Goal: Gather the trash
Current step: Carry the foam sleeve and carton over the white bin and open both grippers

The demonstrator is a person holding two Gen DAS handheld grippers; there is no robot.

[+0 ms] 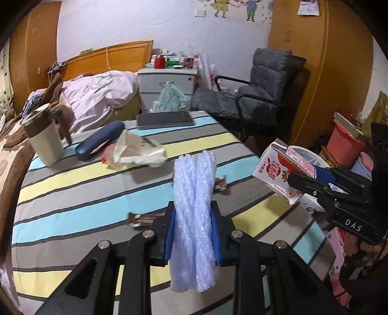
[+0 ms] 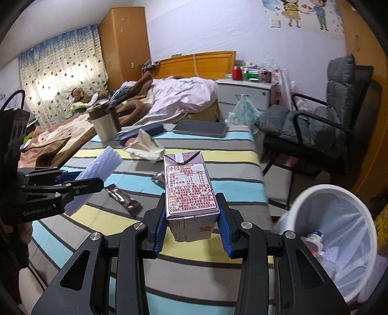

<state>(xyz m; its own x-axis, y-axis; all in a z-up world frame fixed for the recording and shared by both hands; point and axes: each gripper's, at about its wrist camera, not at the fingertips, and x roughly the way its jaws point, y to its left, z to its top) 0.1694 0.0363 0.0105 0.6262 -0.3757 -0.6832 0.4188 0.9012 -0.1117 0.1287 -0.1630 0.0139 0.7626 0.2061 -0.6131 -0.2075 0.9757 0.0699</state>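
A bedroom with pale lilac walls [image 2: 206, 31] bearing cartoon stickers [image 2: 305, 14]; a dotted curtain [image 2: 60, 80] glows with daylight; orange wooden wardrobes [image 2: 123, 46] flank a wooden headboard [image 2: 201, 61]; a grey nightstand [image 2: 245, 93] stands beside a grey padded armchair [image 2: 322, 116]; a rumpled bed [image 2: 174, 97].

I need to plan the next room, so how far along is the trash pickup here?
Partly done. The bin already holds some scraps. In hand: the left gripper clamps crumpled bubble wrap, the right gripper a drink carton. Left on the striped bedcover: crumpled paper and two wrappers.
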